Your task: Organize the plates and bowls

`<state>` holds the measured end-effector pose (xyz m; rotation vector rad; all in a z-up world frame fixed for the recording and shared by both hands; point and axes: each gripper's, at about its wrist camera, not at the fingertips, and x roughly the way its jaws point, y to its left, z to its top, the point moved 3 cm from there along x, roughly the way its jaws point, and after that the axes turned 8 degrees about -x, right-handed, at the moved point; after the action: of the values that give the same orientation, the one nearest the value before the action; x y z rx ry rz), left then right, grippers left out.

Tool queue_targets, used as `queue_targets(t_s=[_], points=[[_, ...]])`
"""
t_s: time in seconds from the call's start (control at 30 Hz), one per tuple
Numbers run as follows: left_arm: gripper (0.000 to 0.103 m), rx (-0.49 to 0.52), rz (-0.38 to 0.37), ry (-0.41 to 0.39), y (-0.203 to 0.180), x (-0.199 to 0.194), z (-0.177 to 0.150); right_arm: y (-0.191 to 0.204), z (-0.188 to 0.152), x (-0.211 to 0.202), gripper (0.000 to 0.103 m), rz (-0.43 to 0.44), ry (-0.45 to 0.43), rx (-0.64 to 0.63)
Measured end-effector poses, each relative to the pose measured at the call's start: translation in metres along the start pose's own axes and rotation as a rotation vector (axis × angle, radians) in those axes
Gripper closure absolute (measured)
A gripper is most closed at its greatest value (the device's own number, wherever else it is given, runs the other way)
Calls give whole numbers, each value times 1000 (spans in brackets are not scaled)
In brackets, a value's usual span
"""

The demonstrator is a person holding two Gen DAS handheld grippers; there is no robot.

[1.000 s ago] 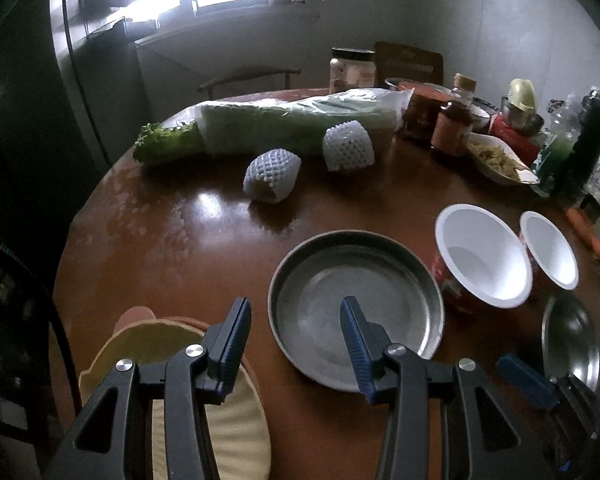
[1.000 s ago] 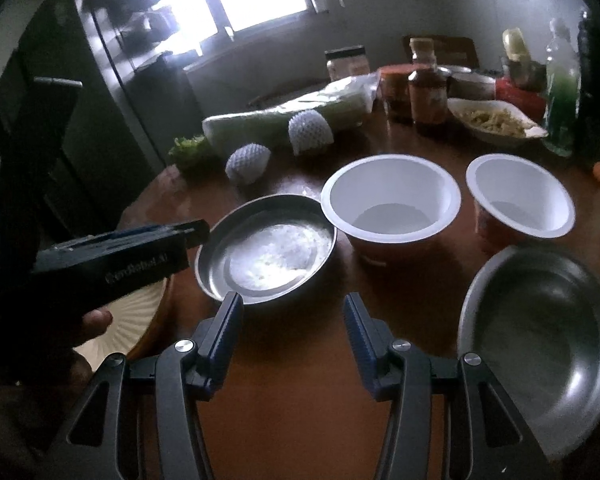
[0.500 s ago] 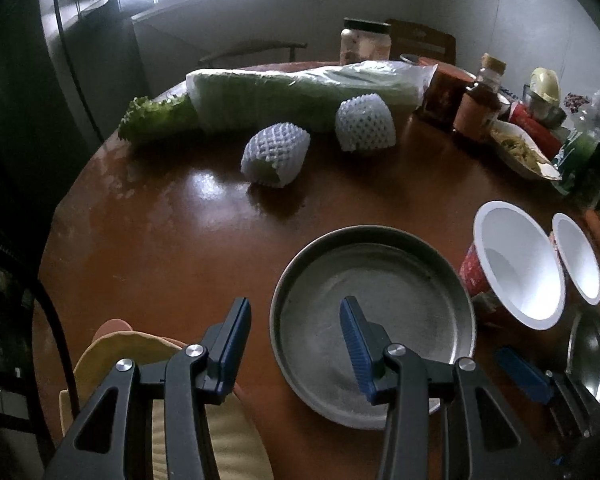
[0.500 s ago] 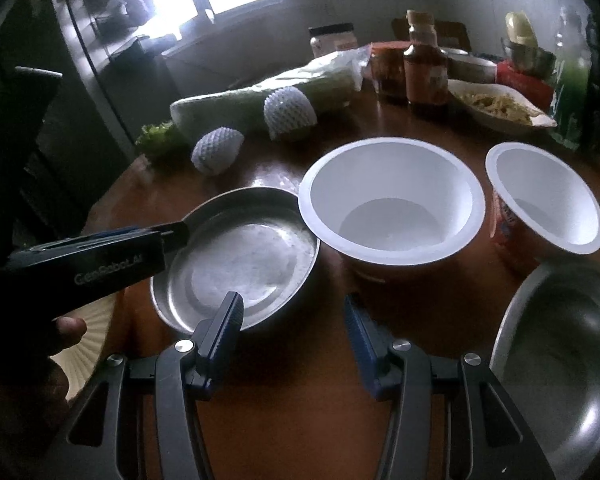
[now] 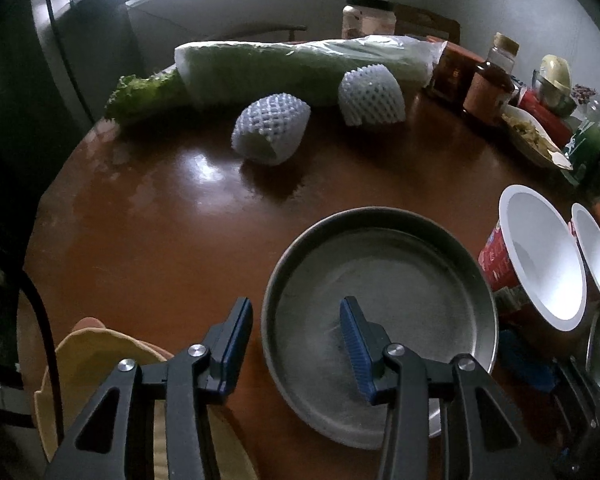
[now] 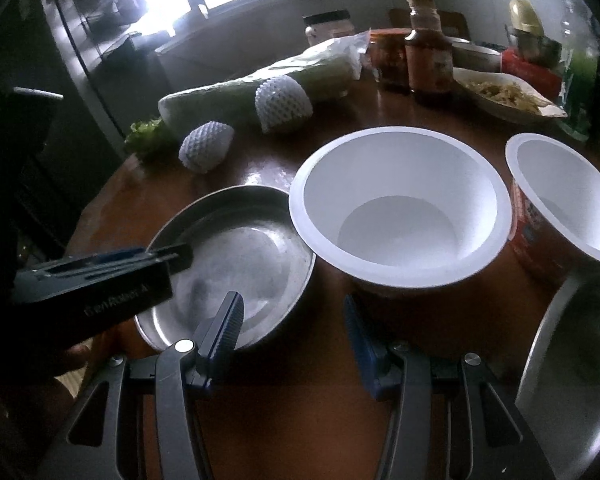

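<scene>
Both wrist views look steeply down, close over the table (image 5: 172,240), sharing the steel plate (image 5: 380,264).

Home kitchen/dining room: round brown wooden counter (image 5: 172,216) with wrapped green cabbage (image 5: 300,68), sauce bottles (image 6: 428,52), round steel pan (image 5: 380,304), white paper bowls (image 6: 400,204) (window behind, wooden chair).
</scene>
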<state>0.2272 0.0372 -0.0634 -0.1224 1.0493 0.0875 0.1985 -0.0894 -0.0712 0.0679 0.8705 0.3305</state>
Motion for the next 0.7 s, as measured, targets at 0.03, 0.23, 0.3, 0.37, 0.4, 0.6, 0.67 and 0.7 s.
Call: queue_targets(t_s=[0.03,0.23,0.3,0.37,0.4,0.6,0.67,0.7], points=[[65,2,-10,6,-1,1,-1,0,0,1,55,-2,-1,-5],[75,18,14,0,-3,0,-4,8,-1,1,65,3,-2,-49],[75,15,13,-5,-2,-3,-4,8,-1,0,65,8,-6,-51],[75,18,11,-17,-2,-9,-5,8,-2,-1,65,16,-9,-48],[75,21,11,-23,-3,-11,-5,8,-3,-3,65,17,-12,-48],[75,18,2,-53,-1,-29,-8,12,-3,-18,65,18,-38,-55],[75,14,0,-63,0,-36,-11,14,-4,-24,65,20,-44,-58],[75,12,-3,-67,0,-40,-13,15,-4,-26,65,21,-47,-59]])
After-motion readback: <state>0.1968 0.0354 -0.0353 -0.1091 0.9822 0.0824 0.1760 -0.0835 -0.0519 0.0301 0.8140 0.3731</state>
